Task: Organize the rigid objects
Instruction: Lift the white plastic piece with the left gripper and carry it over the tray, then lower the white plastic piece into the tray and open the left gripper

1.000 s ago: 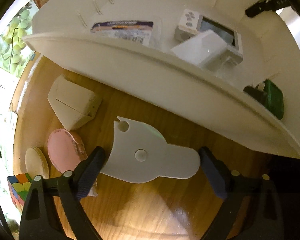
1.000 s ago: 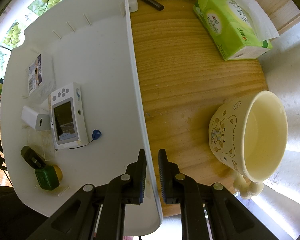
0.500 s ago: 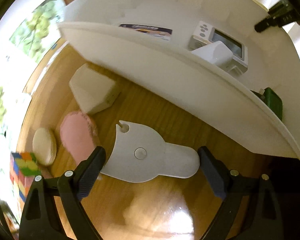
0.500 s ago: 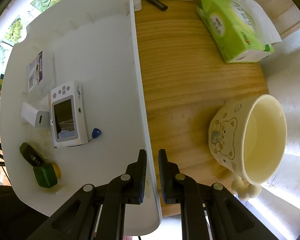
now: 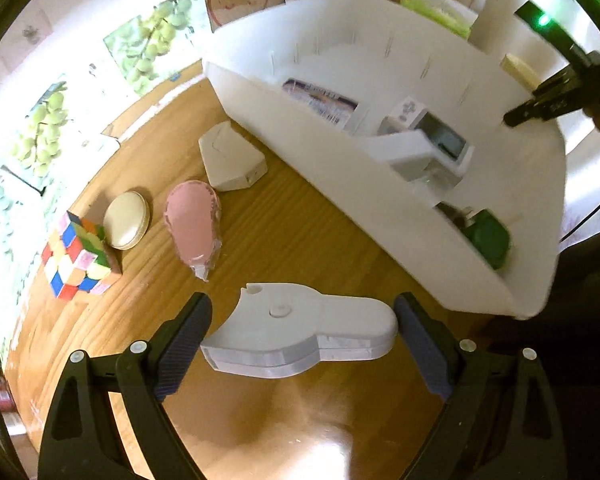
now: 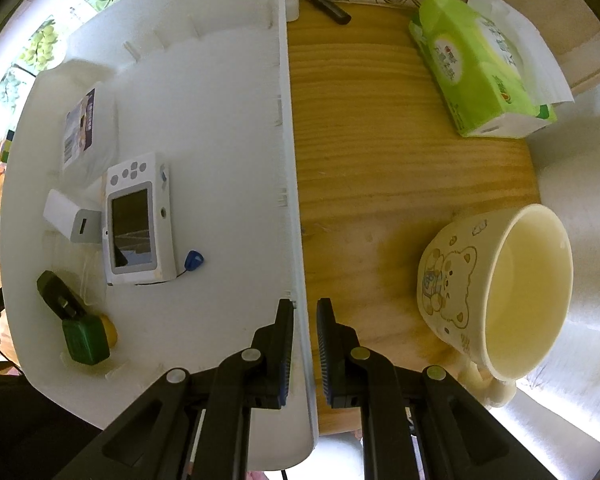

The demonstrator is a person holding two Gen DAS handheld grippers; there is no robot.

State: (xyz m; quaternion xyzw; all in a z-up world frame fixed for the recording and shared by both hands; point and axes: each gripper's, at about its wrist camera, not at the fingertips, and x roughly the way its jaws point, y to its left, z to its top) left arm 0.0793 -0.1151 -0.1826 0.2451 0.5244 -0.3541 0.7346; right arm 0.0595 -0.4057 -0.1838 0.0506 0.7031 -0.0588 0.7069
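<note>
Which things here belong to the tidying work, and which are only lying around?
Job: white flat gadget in left gripper; white bin clamped by right gripper; cube; pink case; round tin.

Bystanders: bear mug; tissue pack.

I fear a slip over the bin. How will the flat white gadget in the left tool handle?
The white gadget looks like rigid, smooth plastic, so probably stiff, light and somewhat slippery. The left tool grips it end to end, so it could pivot if bumped.
</note>
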